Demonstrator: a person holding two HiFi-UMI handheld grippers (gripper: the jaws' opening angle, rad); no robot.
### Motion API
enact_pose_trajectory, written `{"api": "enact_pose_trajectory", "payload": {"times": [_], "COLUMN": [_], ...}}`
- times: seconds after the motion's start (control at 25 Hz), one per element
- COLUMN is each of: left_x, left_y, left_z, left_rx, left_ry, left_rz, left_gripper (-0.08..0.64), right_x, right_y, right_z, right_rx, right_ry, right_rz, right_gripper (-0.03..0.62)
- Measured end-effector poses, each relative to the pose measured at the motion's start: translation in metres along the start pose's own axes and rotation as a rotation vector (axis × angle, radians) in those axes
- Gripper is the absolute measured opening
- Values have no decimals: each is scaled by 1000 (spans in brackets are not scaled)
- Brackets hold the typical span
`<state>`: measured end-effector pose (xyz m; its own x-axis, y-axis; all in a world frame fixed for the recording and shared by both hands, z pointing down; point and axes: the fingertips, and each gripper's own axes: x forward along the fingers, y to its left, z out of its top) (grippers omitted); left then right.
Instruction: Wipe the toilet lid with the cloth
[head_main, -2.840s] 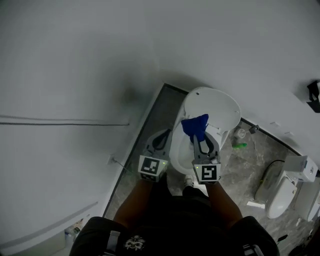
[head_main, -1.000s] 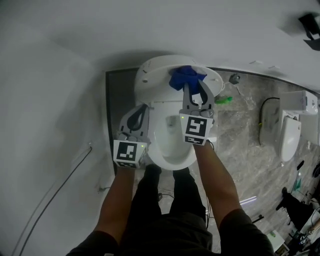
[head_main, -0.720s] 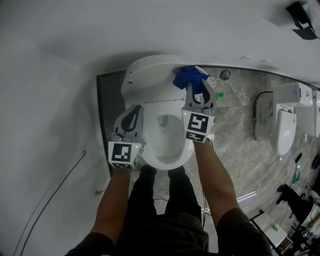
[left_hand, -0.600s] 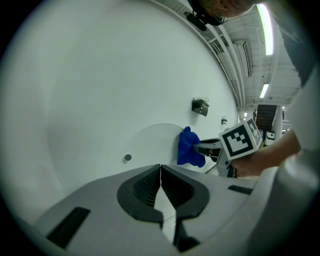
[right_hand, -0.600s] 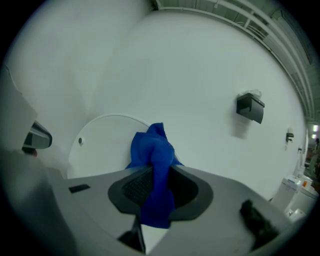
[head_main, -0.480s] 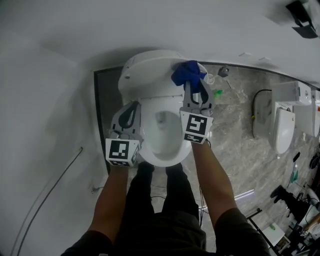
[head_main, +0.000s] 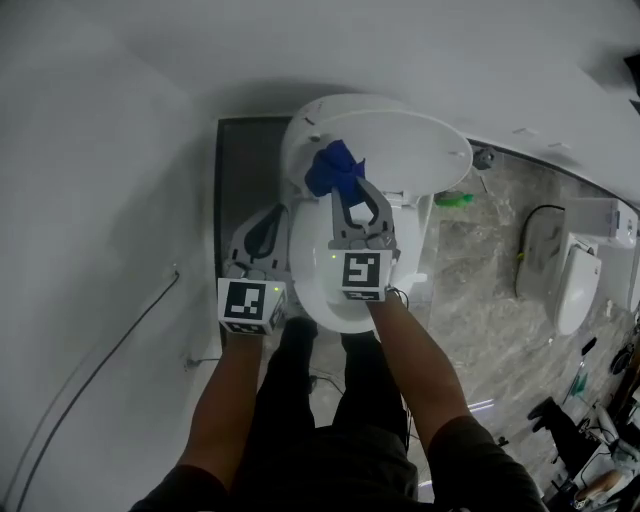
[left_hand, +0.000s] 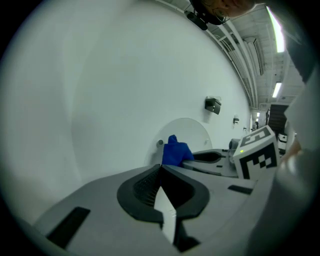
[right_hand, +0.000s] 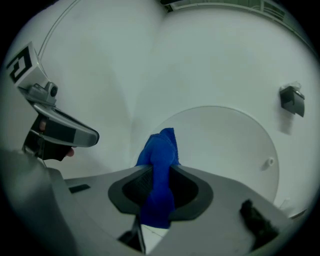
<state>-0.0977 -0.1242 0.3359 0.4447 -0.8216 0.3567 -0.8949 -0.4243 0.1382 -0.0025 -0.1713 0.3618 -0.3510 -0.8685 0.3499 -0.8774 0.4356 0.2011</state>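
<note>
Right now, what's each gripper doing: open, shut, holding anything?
Left gripper: jaws shut, nothing between them.
Right gripper: jaws shut on the blue cloth.

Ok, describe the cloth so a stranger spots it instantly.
Find the white toilet, its round lid raised. At the lid's left side, the right tool clamps a bunched cloth. It alone is vivid blue among white and grey.
</note>
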Motion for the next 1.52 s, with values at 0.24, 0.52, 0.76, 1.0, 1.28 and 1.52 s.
{"api": "enact_pose_trajectory", "payload": {"times": [0.24,0.52,0.76,1.0,1.28,1.52], "left_x": [-11,-10,4,22,34,45], "left_y": [20,33,23,9,-22,-48], "left_z": [-17,-30,-39,-39,-42,-43], "left_rx": [-35,-70,-32,-13,7,19], "left_ry": [12,27,50,69,83,92], "left_rz": [24,52,23,-3,-57,-95], "left_gripper": [12,12,12,12,12,12], "right_x": [43,68,57,40,14,-8], "right_y": [40,31,-10,-61,-113,-157], "right_z": [-10,-16,-25,-43,-66,-82], "right_rx": [-11,-51,-24,-14,-10,1], "right_ry": [32,53,59,82,124,153], "right_rz": [44,-18,-100,-184,-272,-350], "right_gripper": [89,89,89,89,89,89]}}
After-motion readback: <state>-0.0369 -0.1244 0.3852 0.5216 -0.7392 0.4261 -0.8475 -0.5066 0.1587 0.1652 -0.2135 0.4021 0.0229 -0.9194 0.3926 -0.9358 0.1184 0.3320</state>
